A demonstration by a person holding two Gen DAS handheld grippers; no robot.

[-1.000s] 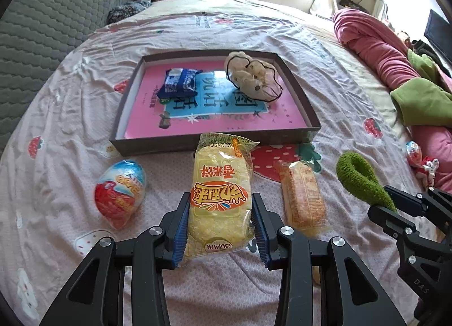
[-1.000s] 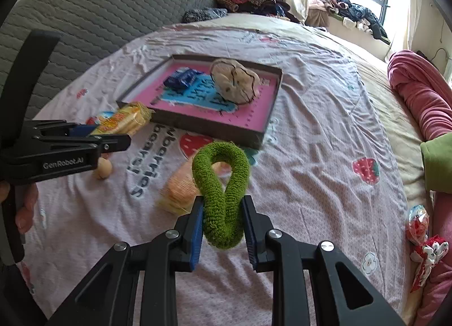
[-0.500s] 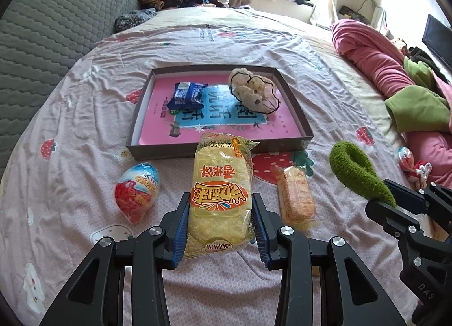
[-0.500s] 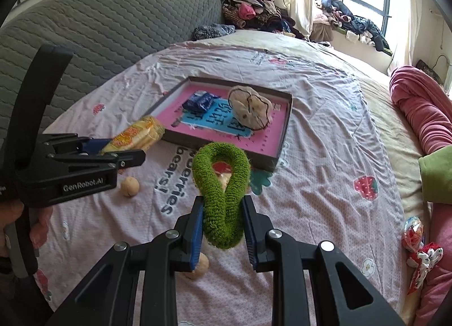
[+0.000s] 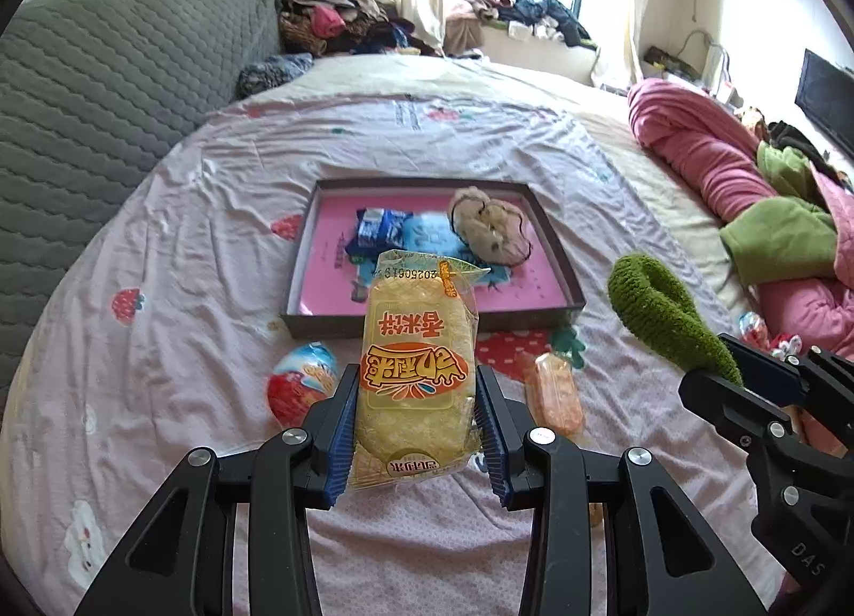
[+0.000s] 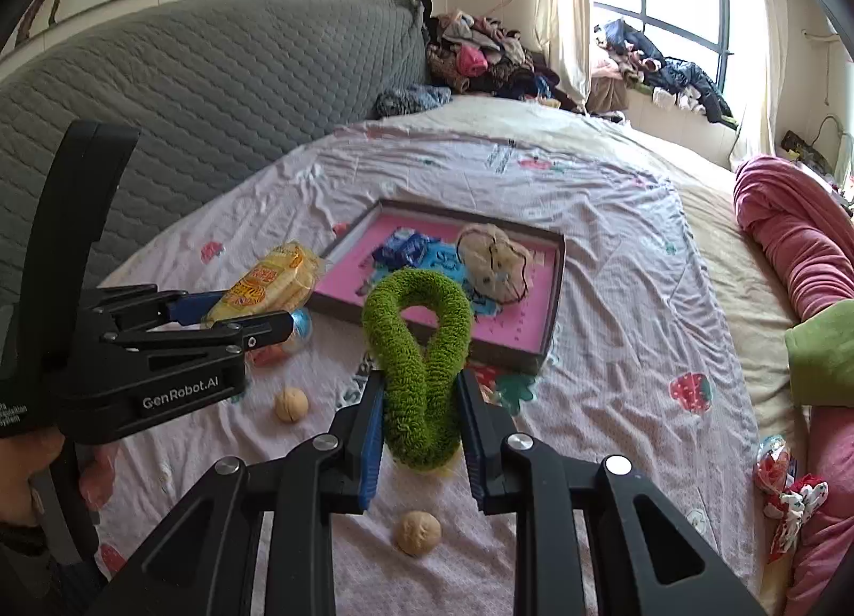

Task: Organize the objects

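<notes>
Yellow snack pack (image 5: 416, 376) clamped in left gripper (image 5: 416, 434), green scrunchie (image 6: 419, 360) in right gripper (image 6: 419, 429). Both held above the bed; next, lower them into the tray (image 5: 555, 247) and release.

Green scrunchie (image 6: 419, 365), apparently between fingers (image 6: 368, 434)

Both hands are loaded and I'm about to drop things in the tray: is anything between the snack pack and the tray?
Nothing visible. The snack pack, held by the left hand-held gripper, is up off the bed, with only bare sheet before the tray.
</notes>
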